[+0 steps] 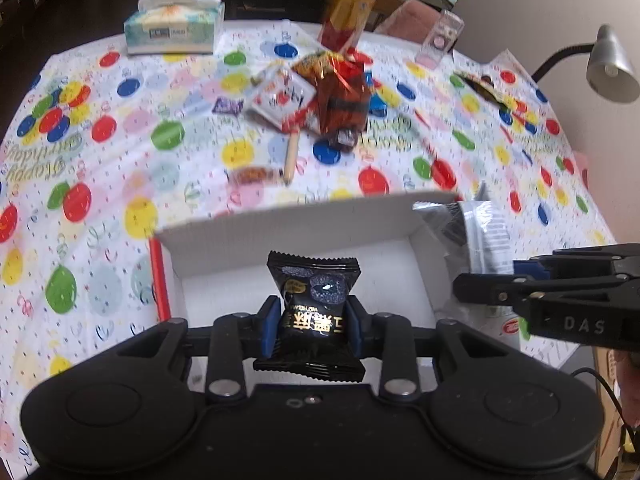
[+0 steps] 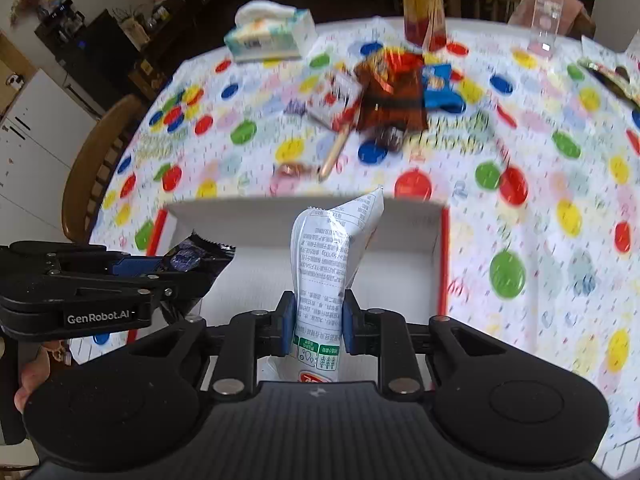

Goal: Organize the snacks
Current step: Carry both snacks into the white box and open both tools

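while both grippers hang over the box, the call goes like this:
step: two snacks carried in together, both above the white box (image 1: 224,236), neither dropped yet by the look of it
left gripper (image 1: 314,326): pads clamped on a black packet (image 1: 314,300), held upright over the box floor
right gripper (image 2: 316,320): pads squeezed on a white pouch (image 2: 324,264), standing tall over the same box
next move: likely lower each one, part the fingers, let go; they need room so the two do not bump
still waiting: a pile of snacks (image 1: 320,96) well back on the balloon tablecloth (image 1: 80,160), near a bottle (image 1: 348,8) and a tissue box (image 1: 174,28)
writing: "genrobot.ai" and "das" on the gripper sides; "happy birthday" on the cloth; gold characters on the packet, too small to read
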`<act>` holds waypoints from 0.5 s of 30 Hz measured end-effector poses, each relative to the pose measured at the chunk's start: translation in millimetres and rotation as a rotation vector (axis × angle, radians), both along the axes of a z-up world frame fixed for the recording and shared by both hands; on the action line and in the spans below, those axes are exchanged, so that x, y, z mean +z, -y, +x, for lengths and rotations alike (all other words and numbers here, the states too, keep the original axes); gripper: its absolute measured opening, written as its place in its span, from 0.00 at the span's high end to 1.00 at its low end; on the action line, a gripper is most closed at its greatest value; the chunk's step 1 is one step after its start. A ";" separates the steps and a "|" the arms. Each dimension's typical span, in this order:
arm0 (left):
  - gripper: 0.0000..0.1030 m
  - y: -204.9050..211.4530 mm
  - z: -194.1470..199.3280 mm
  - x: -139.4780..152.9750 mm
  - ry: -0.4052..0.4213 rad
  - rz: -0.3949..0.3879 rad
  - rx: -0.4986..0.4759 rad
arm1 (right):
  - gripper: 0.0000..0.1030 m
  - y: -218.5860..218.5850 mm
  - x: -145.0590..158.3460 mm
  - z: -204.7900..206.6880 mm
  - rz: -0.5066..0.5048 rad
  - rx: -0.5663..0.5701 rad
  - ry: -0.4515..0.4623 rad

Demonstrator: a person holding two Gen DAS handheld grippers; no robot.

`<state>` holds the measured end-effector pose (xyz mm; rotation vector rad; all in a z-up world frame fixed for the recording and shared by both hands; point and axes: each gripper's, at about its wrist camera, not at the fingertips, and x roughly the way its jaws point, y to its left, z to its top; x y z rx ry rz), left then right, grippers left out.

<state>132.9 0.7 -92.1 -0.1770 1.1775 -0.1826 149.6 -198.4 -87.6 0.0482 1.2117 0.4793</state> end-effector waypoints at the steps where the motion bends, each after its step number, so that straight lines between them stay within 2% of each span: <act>1: 0.69 1.4 -2.3 -4.1 -0.006 0.002 -0.001 | 0.78 -1.2 -5.7 -3.2 -0.002 0.000 -0.009; 9: 0.69 11.5 -8.9 -41.1 -0.065 0.019 0.001 | 0.78 -9.9 -53.6 -19.0 -0.032 -0.004 -0.074; 15: 0.69 12.9 -5.3 -67.8 -0.118 0.043 0.020 | 0.78 -11.6 -76.3 -19.8 -0.063 -0.014 -0.113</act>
